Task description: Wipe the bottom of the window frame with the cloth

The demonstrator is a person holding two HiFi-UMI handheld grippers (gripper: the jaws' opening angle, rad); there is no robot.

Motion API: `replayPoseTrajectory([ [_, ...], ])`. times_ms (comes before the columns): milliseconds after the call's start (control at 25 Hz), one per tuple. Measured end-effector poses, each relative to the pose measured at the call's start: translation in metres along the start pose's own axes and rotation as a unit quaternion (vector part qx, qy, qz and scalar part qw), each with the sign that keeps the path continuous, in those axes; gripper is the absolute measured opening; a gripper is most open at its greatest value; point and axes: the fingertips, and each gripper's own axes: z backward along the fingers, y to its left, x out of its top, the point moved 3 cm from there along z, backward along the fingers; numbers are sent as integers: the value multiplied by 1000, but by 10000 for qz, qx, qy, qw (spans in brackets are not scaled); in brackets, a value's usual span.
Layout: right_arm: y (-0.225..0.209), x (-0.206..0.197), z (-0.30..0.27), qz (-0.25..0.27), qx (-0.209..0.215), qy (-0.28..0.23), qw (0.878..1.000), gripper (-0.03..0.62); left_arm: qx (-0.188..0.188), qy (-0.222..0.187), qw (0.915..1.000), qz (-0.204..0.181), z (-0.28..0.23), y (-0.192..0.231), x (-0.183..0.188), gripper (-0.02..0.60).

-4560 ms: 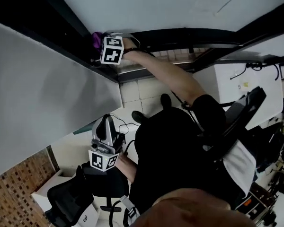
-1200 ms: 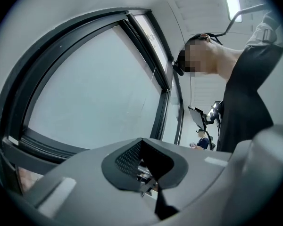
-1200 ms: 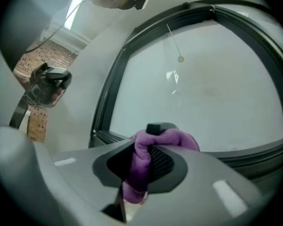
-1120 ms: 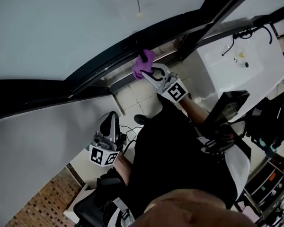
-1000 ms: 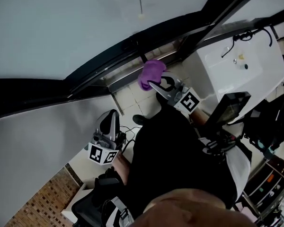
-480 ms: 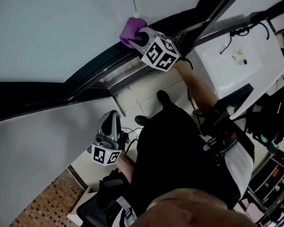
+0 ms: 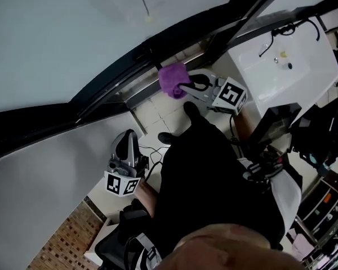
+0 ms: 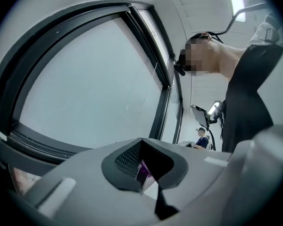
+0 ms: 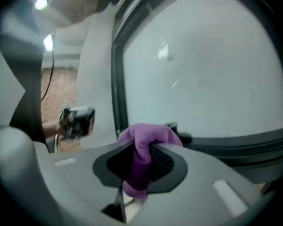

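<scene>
A purple cloth (image 7: 171, 80) bunches at the tips of my right gripper (image 7: 184, 87), which is shut on it. Cloth and gripper hang just below the black bottom rail of the window frame (image 7: 136, 62); I cannot tell whether the cloth touches it. In the right gripper view the cloth (image 9: 145, 147) spills out of the shut jaws of the right gripper (image 9: 139, 168), with the bottom rail (image 9: 236, 145) behind it. My left gripper (image 7: 129, 139) is held low by the person's side, pointing up. In its own view the left gripper (image 8: 141, 171) has its jaws together, holding nothing.
A white desk (image 7: 287, 66) with a cable stands at the right, a black chair (image 7: 273, 122) beside it. A grey panel (image 7: 39, 173) fills the left, and a brick wall (image 7: 62, 235) shows at the lower left. Pale tiles (image 7: 160, 108) lie under the frame.
Half a second ago the right gripper pressed the cloth high on the frame; it has now dropped down and to the right, below the bottom rail. The left gripper has stayed put.
</scene>
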Motion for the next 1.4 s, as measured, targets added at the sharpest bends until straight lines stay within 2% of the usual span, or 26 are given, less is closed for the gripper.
replayPoseTrajectory([
  [40, -17, 20, 3, -60, -347, -433, 9984, 66, -32, 14, 10000, -17, -3, -2, 1, 3],
  [80, -34, 34, 3, 133, -735, -628, 9952, 66, -58, 30, 10000, -36, -4, -3, 2, 3],
  [120, -51, 42, -2, 514, -1114, -609, 9906, 66, -81, 50, 9999, -56, -6, -5, 3, 3],
  [200, -83, 44, -29, 1611, -1651, -179, 9729, 66, -102, 78, 9999, -84, -9, -8, 4, 3],
  [240, -98, 38, -48, 2283, -1760, 146, 9575, 66, -87, 72, 9999, -96, -9, -11, 3, 3],
  [320, -115, 19, -83, 3436, -1665, 807, 9207, 66, -17, 27, 9999, -121, -7, -15, 3, 3],
  [400, -108, 13, -99, 4089, -1326, 1018, 8971, 66, 49, 1, 9999, -147, -3, -17, 5, 3],
  [480, -91, 13, -94, 4434, -977, 968, 8857, 66, 101, 16, 9998, -154, -1, -15, 6, 3],
  [640, -52, 10, -65, 4687, -596, 916, 8766, 66, 102, 59, 9999, -96, -3, -8, 2, 3],
  [720, -30, -1, -50, 4709, -428, 985, 8756, 66, 41, 75, 9999, -64, -6, -6, -1, 3],
  [760, -17, -8, -42, 4647, -252, 1032, 8791, 66, 5, 85, 9999, -54, -8, -5, -2, 3],
  [800, -1, -15, -32, 4472, 34, 1036, 8884, 66, -36, 89, 9999, -48, -11, -5, -2, 3],
  [880, 23, -15, -13, 3690, 691, 696, 9243, 66, -122, 84, 9999, -51, -17, -5, -1, 3],
  [920, 25, -7, -7, 3216, 813, 342, 9428, 66, -152, 78, 9998, -56, -19, -5, -1, 3],
  [960, 17, 6, -3, 2809, 688, -49, 9573, 66, -170, 73, 9998, -59, -20, -5, -1, 3],
  [1040, -20, 31, -8, 2152, -173, -518, 9751, 66, -176, 59, 9998, -65, -21, -5, 0, 3],
  [1080, -43, 39, -15, 1942, -692, -486, 9773, 66, -167, 53, 9998, -69, -20, -6, 0, 3],
  [1120, -64, 43, -27, 1931, -1100, -325, 9744, 66, -153, 49, 9998, -76, -19, -7, 0, 3],
  [1200, -94, 45, -59, 2234, -1494, 169, 9631, 66, -112, 37, 9999, -93, -17, -9, 1, 3],
  [1320, -113, 36, -104, 2566, -1455, 885, 9514, 65, -1, 1, 9999, -115, -13, -12, 5, 3],
  [1400, -115, 32, -110, 2651, -1345, 1110, 9483, 60, 83, 2, 9999, -109, -8, -13, 6, 3],
])
